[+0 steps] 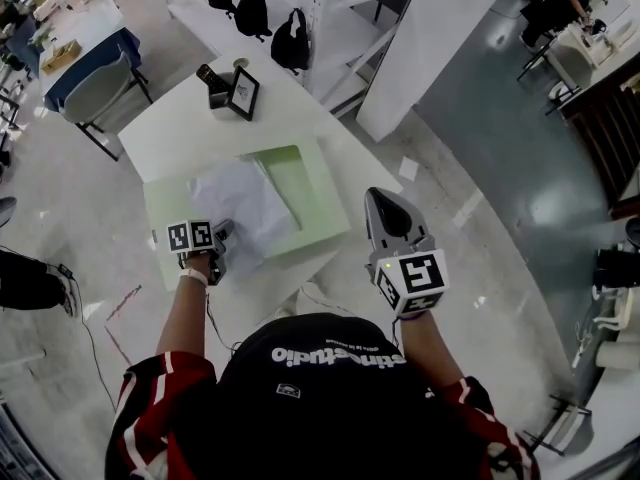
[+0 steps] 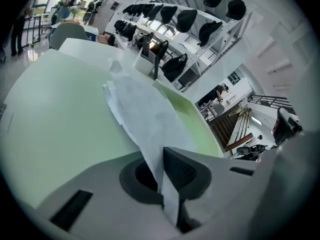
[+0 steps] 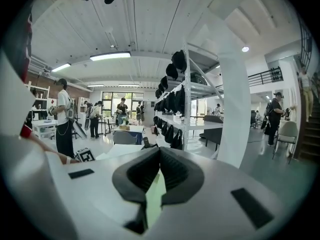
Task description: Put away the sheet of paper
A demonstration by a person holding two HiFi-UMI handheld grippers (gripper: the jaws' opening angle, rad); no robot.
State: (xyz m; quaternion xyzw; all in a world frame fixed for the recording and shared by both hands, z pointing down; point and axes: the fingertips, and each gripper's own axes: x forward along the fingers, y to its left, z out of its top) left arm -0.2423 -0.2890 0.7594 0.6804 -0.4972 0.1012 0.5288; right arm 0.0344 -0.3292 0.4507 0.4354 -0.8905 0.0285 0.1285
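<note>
A crumpled white sheet of paper [image 1: 240, 203] lies over an open pale green folder [image 1: 318, 203] on the white table [image 1: 180, 128]. My left gripper [image 1: 226, 232] is at the sheet's near edge and is shut on it. In the left gripper view the paper [image 2: 145, 114] runs out from between the left gripper's [image 2: 162, 153] closed pads and across the green folder [image 2: 60, 124]. My right gripper [image 1: 381, 196] hovers just right of the folder's right edge. In its own view the right gripper [image 3: 159, 151] has its tips together, and only a sliver of green shows through the gap behind them.
A black picture frame [image 1: 244, 93] and a dark bottle [image 1: 212, 84] stand at the table's far end. A grey chair [image 1: 95, 93] is to the left, with shelves of black bags [image 1: 270, 18] beyond. A white pillar [image 1: 440, 38] stands at the right.
</note>
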